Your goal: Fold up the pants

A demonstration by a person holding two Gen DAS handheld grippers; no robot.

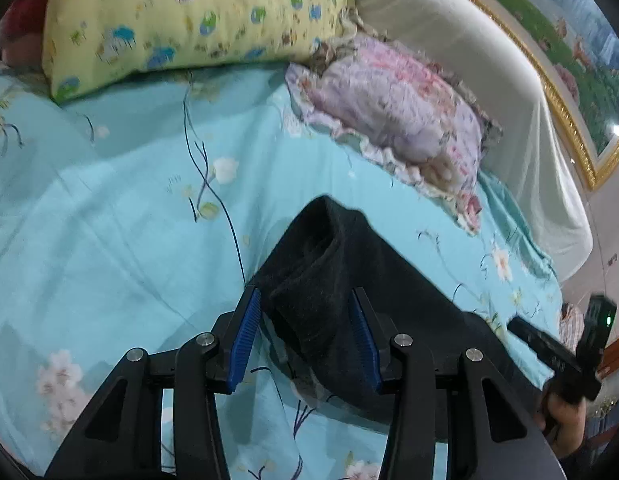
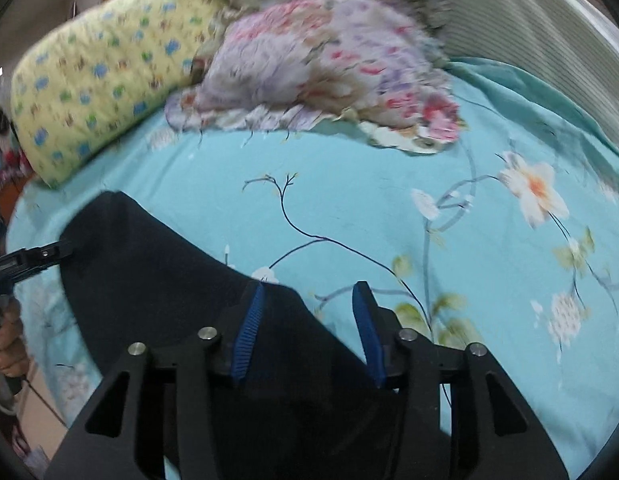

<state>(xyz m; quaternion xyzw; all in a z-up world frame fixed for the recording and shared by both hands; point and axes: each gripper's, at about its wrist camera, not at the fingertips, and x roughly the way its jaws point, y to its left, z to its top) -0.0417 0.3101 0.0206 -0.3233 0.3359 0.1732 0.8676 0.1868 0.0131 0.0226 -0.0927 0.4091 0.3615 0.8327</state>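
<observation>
Dark black pants (image 1: 349, 280) lie on a light blue flowered bed sheet (image 1: 109, 220). In the left wrist view my left gripper (image 1: 305, 300) is open, its blue pads on either side of a raised fold at the pants' near end. In the right wrist view the pants (image 2: 157, 272) spread to the lower left, and my right gripper (image 2: 309, 296) is open over their right edge, the left pad above the cloth and the right pad above the sheet (image 2: 389, 200). The right gripper also shows at the right edge of the left wrist view (image 1: 557, 352).
A yellow patterned pillow (image 1: 189, 12) and a pink-purple flowered pillow (image 1: 397, 108) lie at the head of the bed, against a pale padded headboard (image 1: 469, 40). A gold-framed picture (image 1: 569, 60) hangs on the wall. The bed's edge drops off at the right.
</observation>
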